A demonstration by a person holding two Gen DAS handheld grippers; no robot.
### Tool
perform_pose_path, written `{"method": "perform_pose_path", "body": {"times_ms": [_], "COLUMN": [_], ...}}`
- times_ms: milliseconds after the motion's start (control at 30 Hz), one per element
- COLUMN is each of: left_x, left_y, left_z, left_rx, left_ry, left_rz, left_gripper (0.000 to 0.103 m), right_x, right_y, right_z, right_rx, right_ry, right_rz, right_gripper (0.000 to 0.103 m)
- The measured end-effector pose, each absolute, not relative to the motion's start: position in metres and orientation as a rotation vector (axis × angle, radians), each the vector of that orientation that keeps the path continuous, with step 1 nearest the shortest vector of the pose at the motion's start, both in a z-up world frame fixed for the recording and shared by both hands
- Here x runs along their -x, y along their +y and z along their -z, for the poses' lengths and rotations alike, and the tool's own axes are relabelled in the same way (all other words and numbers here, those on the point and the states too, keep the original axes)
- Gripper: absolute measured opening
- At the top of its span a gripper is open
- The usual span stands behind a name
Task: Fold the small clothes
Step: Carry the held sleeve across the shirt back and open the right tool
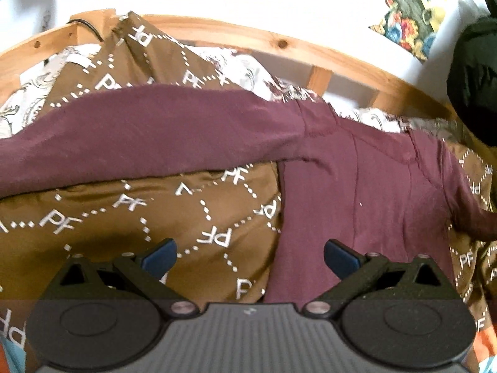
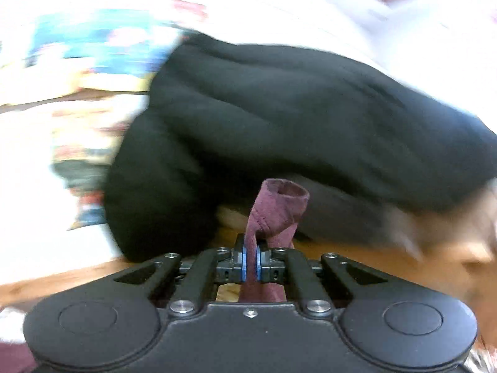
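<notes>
The left tongs (image 1: 250, 256) stand wide open, their two blue-padded fingertips (image 1: 160, 256) well apart and nothing between them; the black linkages splay outward from the grey ribbed body. The right tongs (image 2: 251, 262) are closed, blue pads (image 2: 243, 262) pressed nearly together with a strip of maroon garment (image 2: 276, 208) pinched between them, the linkages drawn in toward the middle. The right wrist view is heavily blurred beyond the fingers

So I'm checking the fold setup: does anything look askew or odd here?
Yes. The maroon shirt is not flat: one long sleeve stretches sideways across the brown patterned bedding, and the right claw pinches a bunched cuff. The left claw hangs open, holding nothing.
</notes>
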State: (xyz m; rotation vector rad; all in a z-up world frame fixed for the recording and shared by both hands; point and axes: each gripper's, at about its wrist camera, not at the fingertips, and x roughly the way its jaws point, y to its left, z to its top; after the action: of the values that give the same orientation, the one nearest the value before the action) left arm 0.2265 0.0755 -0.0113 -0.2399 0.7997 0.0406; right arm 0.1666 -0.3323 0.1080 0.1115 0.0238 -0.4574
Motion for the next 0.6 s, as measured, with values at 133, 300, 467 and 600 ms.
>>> {"method": "perform_pose_path", "body": {"times_ms": [133,300,467,600], "left_x": [-0.229,-0.233,-0.241,-0.247], "left_y": [0.081,0.093,0.100,0.098], "left_z": [0.009,0.011,0.016,0.023], "left_rx": [0.201,0.195,0.203,0.186], "left_ry": [0.796,0.796,0.811,0.831], "left_rz": [-0.104,-0.181,-0.220,-0.226], "left_gripper": [0.102,0.102,0.102,0.102], "right_x": [-0.189,-0.212,-0.208,-0.201], "right_y": [-0.258,-0.160,-0.086,-0.064], "right_z": [-0.111,-0.062,0.018,0.057], "right_rx": [0.050,0.244,0.436,0.520], "right_ry": [0.061,0.220,0.439,0.528], "right_rz": [0.143,-0.169,-0.372,-0.437], "right_gripper": [0.005,0.005,0.005,0.008]}}
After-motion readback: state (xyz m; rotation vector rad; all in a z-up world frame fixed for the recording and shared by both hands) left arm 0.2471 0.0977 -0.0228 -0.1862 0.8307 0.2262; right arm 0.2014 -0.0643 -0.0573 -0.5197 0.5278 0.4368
